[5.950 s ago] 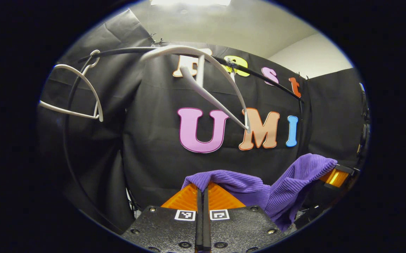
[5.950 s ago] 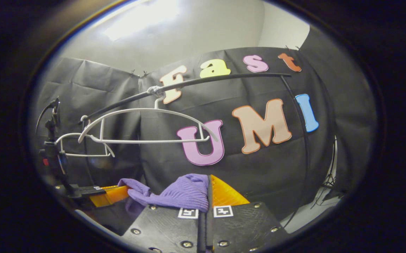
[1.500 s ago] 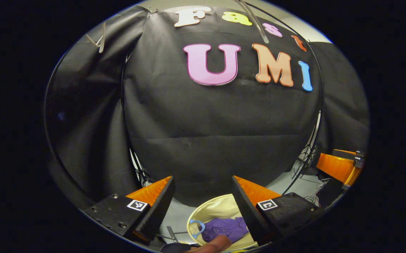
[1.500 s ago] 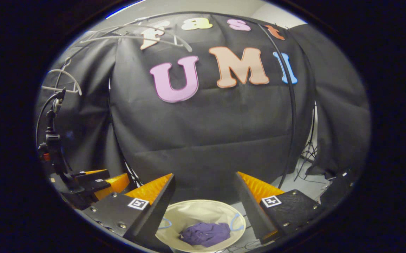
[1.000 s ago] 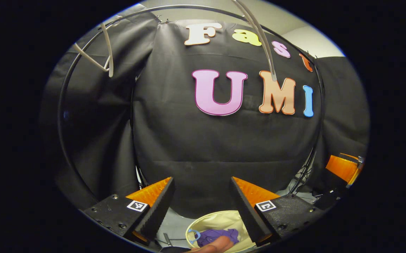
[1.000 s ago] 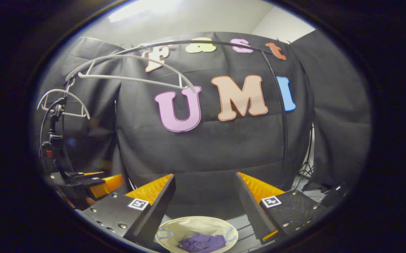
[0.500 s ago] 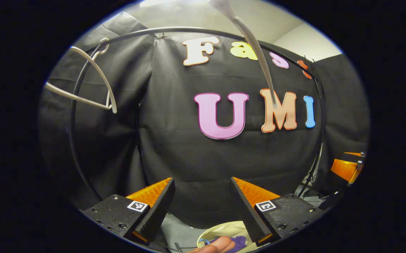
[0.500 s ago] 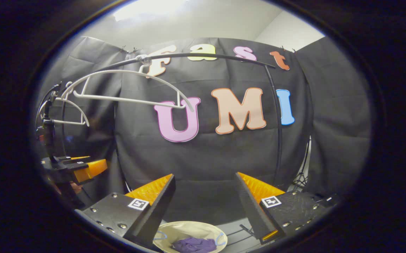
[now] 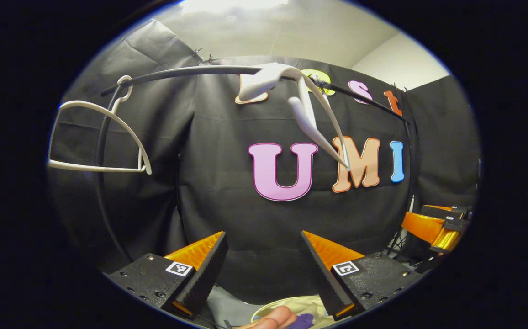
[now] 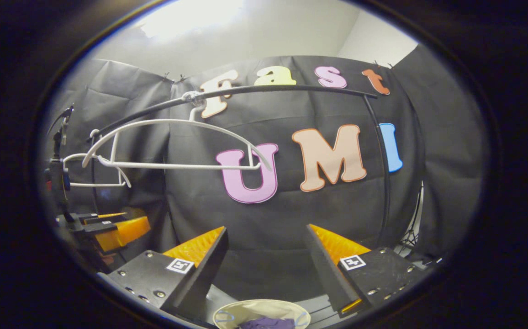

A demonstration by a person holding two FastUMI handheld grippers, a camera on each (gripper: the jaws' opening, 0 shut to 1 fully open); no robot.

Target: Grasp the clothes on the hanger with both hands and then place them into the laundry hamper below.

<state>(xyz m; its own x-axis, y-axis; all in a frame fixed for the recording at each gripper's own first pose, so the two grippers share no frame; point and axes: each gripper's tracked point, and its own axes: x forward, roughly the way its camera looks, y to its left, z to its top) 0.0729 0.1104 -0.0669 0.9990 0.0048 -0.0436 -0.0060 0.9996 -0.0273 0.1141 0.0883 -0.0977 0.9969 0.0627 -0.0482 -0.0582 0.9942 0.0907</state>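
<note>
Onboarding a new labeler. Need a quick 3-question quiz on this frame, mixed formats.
1. True or false: the left claw is shut on the purple garment.
2. Where does the purple garment lie? A) on the near white hanger B) in the cream hamper C) between the right claw's fingers
3. Fill in: both white hangers hang from the black ____.

Key: 1 false, both claws are open and empty. 2 B. 3 rail.

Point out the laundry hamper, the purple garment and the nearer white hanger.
laundry hamper [image 10: 232, 311]: right gripper view, its cream rim.
purple garment [image 10: 264, 323]: right gripper view, its bunched top.
white hanger [image 10: 177, 166]: right gripper view, its lower bar.
</note>
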